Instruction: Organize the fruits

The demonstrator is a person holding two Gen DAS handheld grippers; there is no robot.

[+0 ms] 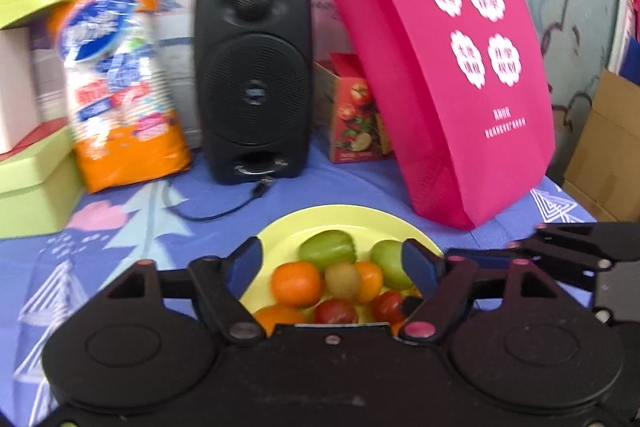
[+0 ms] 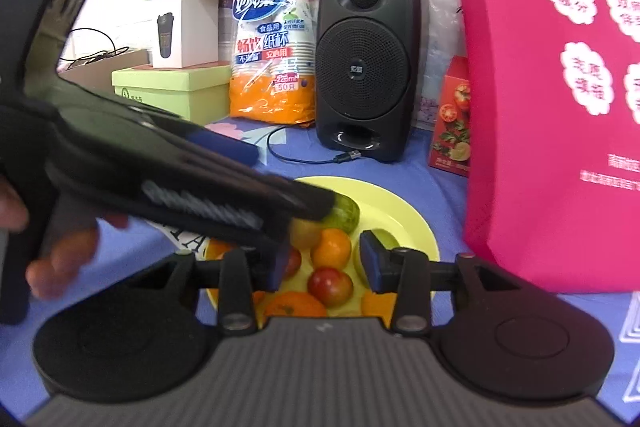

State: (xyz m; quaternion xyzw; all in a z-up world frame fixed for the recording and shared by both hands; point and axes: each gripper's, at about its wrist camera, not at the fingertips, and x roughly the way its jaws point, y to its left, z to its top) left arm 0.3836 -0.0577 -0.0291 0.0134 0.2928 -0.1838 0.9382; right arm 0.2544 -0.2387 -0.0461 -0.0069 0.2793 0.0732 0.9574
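You hover both spread, empty claws, left claw [image 1: 332, 263] and right claw [image 2: 324, 263], over the fruits [image 1: 340, 279] piled on the yellow plate [image 1: 360, 217], so next likely pick one fruit and close on it.

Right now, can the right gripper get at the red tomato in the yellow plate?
Probably yes: the right gripper is open, and the red tomato lies uncovered between its fingers on the yellow plate. The left gripper crowds the other side.

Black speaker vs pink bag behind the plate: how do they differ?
The speaker is a rigid black box with a round grille; the bag is soft pink fabric with white flower-shaped labels. The speaker stands upright, while the bag leans. The bag looks taller and wider. A cable trails from the speaker; the bag has none. Both sit on the blue tablecloth behind the yellow plate.
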